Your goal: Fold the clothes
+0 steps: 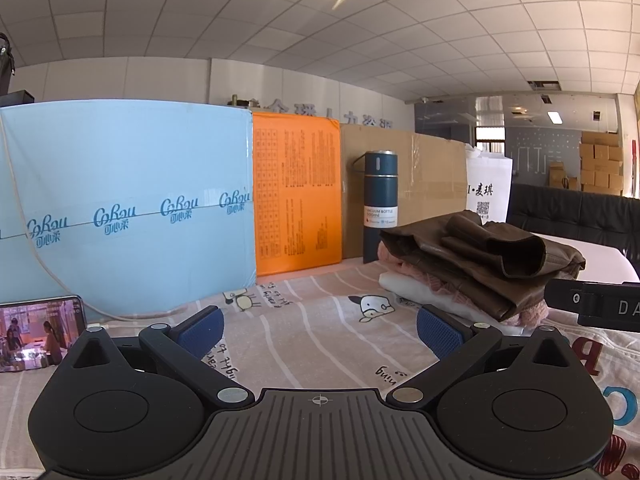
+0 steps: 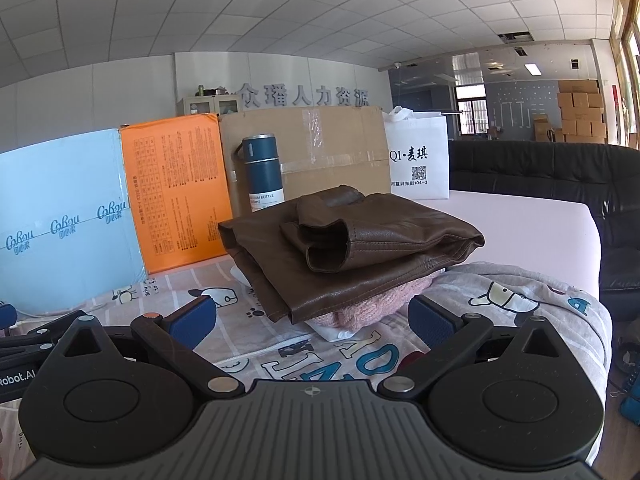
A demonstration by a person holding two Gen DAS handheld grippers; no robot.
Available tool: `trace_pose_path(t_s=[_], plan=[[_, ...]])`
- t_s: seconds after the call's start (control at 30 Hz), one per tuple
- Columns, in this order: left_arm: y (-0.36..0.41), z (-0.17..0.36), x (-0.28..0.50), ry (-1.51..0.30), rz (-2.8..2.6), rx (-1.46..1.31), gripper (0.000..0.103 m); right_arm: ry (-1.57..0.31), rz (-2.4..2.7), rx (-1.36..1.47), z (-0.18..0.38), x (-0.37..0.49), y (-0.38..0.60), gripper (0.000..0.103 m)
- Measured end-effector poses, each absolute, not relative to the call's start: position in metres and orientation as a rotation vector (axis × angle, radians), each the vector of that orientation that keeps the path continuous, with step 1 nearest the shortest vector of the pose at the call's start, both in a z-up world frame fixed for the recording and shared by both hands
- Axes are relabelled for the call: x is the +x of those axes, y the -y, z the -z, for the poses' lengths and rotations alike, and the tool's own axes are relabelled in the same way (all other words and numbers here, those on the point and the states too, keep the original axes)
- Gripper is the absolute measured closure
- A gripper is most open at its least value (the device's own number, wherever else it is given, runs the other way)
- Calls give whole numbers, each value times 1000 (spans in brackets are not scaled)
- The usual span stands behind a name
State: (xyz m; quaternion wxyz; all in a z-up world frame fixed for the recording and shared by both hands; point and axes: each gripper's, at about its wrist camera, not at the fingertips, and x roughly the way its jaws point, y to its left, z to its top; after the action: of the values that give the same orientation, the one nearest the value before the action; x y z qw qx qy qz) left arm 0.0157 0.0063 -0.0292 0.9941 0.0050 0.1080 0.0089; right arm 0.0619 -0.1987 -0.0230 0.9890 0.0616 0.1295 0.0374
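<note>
Stack of folded clothes near the back of the surface point(image 2: 532, 232), just in front of the boxes: folded brown leather jacket point(image 2: 352, 252) on top, cuffed sleeve facing out, lying on a pink knitted sweater point(image 2: 360, 312) with something white point(image 2: 340, 333) underneath. Can't tell what the white layer is, only an edge peeking out. Sweater mostly buried too, just a fuzzy pink rim showing.

Cartoon-print pink cloth point(image 1: 304, 320) spread over the surface, printed lettering cut off and hard to read.

Left hand-held gripper point(image 1: 319, 330) spread wide, blue pads apart, holding nothing, hovering low over the cloth well left of the stack. Right hand-held gripper point(image 2: 314, 322) also spread wide and empty, pointed straight at the stack, jacket edge between the pads but further off, not touching.

Behind the stack: dark blue vacuum bottle point(image 2: 262, 172) standing upright, lower part hidden by the jacket in the right view. Then a light blue box point(image 1: 120, 200), orange box point(image 1: 296, 192), brown cardboard box point(image 2: 320, 148) and white tote bag point(image 2: 418, 156) lined up along the back.

Phone point(image 1: 40, 332) propped at far left in the left view, screen lit, picture too small to make out, edge cropped.
</note>
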Motion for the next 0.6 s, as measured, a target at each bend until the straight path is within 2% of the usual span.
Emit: trace_pose_path(t_s=[0.6], plan=[[-7,28,15,-216,-14,10,0,-260,-77,117,23,61,198,0]])
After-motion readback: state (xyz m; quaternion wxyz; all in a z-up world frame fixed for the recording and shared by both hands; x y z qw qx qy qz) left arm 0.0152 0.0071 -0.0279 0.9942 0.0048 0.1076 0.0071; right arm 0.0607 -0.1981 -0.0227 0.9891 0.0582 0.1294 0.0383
